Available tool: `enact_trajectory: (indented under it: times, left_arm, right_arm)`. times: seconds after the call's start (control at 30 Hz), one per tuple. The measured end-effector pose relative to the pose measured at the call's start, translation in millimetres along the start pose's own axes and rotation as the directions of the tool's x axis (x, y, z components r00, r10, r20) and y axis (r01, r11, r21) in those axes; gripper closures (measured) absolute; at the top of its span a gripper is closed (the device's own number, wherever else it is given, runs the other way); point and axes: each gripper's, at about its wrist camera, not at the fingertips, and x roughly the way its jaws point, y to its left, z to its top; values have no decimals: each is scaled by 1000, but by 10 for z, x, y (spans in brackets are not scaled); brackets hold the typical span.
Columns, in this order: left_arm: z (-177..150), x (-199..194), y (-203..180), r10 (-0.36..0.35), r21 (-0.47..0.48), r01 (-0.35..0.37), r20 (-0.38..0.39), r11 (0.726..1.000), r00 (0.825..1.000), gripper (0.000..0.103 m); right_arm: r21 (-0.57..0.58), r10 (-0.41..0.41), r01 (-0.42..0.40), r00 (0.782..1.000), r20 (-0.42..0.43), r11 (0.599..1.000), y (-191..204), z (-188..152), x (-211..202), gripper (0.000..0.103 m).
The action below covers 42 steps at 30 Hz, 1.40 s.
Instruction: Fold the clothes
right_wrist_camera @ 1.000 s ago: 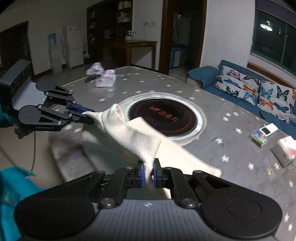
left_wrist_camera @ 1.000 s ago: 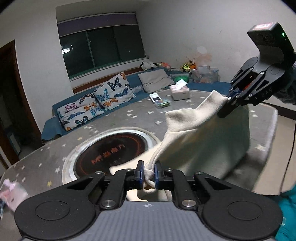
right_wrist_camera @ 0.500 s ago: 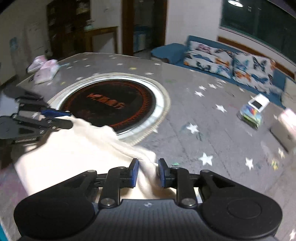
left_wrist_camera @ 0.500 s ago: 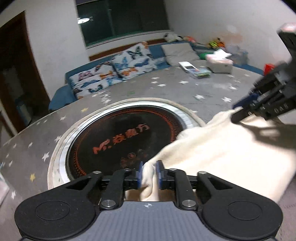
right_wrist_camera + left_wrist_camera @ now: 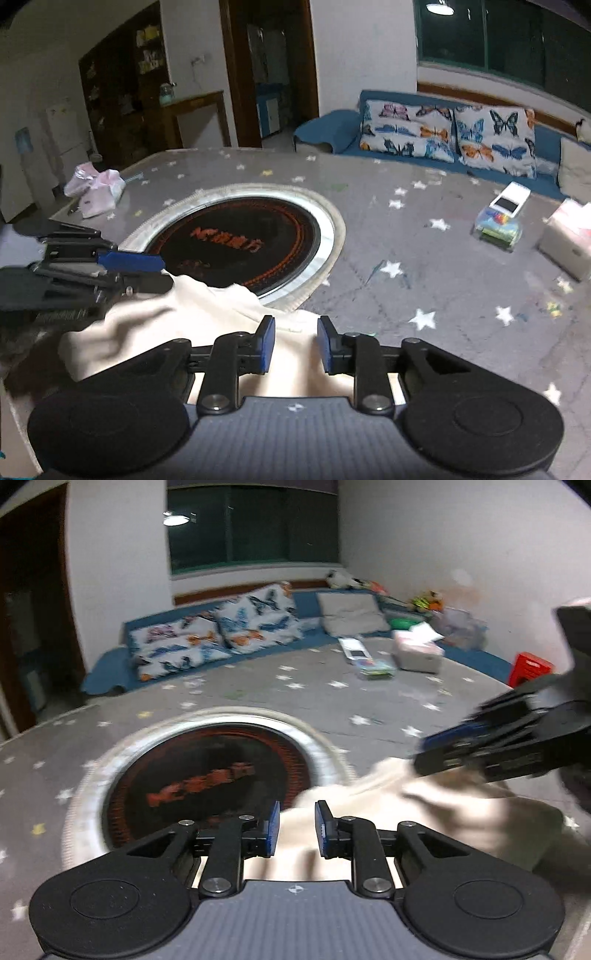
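A cream garment (image 5: 424,812) lies folded on the grey star-patterned table, its far edge by the round hob; it also shows in the right wrist view (image 5: 207,317). My left gripper (image 5: 297,827) is open, its blue pads apart just over the garment's left far corner. My right gripper (image 5: 293,343) is open over the right far corner. Each gripper also shows from the other camera: the right gripper (image 5: 436,753) at the right, the left gripper (image 5: 147,269) at the left, both touching the cloth's edge.
A round black hob with a silver rim (image 5: 240,236) is set in the table (image 5: 424,258). A tissue box (image 5: 417,653), a phone and a small packet (image 5: 498,225) lie at the far right. A pink bag (image 5: 96,184) sits far left. A blue sofa with butterfly cushions (image 5: 221,642) is behind.
Both grippers lowered the lifted garment onto the table, laying it flat, and then opened, letting the cloth go.
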Motion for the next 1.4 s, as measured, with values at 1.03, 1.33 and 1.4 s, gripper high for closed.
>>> enact_trajectory:
  times: [1.03,1.33,1.4]
  left_arm:
    - [-83,339,-62,70,-102,-74,-43,992,997,79]
    - [-119,336,-43,96,-137,-100,-33,986,995,79]
    - [-122,337,-50,99,-134,-102,-30,986,995,79]
  right_arm:
    - [117,-73,72,997,8,991,-369,-469,-393,98]
    - [112,-149,148,989,-2,983,-455,-440,-293,82]
    - [106,-148,143,989,32,984,-437,-360,-378,82]
